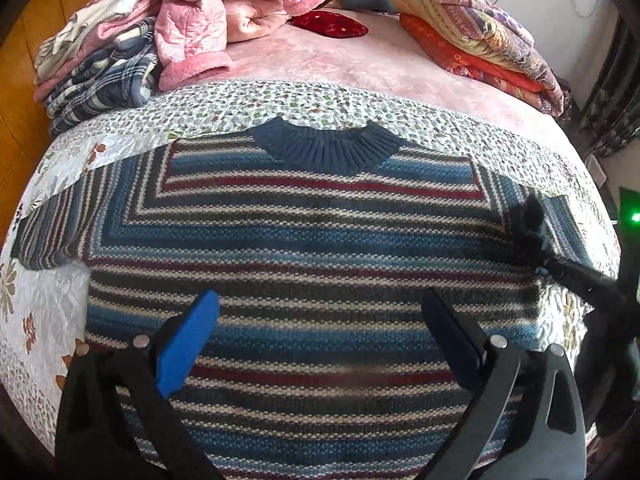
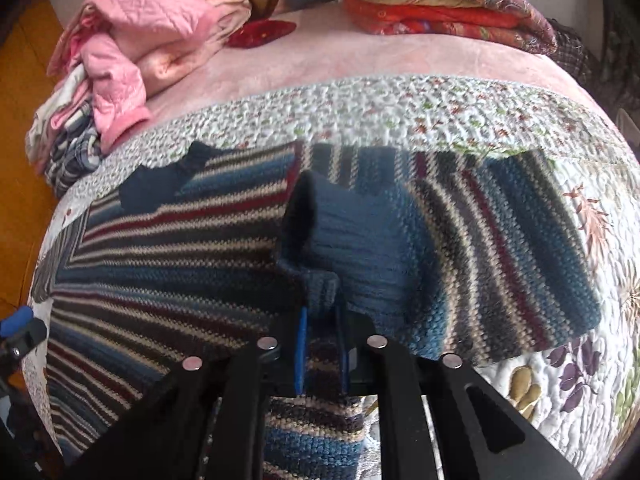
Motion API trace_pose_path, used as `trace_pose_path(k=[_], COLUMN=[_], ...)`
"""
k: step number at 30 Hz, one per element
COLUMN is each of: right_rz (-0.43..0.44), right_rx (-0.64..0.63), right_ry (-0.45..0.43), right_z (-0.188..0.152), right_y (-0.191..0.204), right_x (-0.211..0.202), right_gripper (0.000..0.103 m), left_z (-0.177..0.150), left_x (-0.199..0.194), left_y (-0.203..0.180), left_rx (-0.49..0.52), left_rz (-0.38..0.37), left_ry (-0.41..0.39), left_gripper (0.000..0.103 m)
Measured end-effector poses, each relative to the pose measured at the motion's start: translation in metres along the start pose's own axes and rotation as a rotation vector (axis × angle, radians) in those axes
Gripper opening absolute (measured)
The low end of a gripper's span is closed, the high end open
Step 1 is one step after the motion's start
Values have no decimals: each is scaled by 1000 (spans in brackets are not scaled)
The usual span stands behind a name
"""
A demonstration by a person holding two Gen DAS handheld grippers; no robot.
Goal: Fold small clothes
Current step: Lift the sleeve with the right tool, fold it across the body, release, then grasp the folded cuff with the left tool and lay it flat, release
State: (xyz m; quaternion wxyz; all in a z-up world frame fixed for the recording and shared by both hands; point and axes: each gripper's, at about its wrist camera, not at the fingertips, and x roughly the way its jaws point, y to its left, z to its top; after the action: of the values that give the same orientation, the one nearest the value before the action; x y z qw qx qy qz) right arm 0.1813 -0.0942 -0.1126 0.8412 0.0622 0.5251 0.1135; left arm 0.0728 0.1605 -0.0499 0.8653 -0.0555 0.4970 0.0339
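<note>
Right gripper (image 2: 322,312) pinched on sweater cuff (image 2: 320,284) — lifted, left gripper (image 1: 320,320) wide open — holding nothing, above striped sweater (image 1: 312,240).

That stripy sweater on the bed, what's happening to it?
Someone is folding it with a gripper in each hand. The striped sweater lies flat on the flowery quilt. The right gripper is shut on the blue sleeve cuff and has it lifted in over the sweater's body. The left gripper is open above the sweater's lower half, holding nothing. Other clothes are piled further back on the bed.
</note>
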Motion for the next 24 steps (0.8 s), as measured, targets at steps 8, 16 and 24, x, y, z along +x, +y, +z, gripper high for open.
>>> trace_pose_path(k=[8,16,24], right_rz=[208,124,88], right_rx=[49,206,313], right_ry=[-25,-96,-118], right_z=[-20,-81,-126], right_y=[-14,-72,-108], right_x=[-39,-88,-104], right_gripper=[26,27,27], left_z=[10,26,28], left_x=[12,56,138], left_y=[-32,-101,-156], left_rx=[28,32,-60], left_rz=[-85,-352,-476], left_ry=[45,231,461], left_gripper=[99,94,76])
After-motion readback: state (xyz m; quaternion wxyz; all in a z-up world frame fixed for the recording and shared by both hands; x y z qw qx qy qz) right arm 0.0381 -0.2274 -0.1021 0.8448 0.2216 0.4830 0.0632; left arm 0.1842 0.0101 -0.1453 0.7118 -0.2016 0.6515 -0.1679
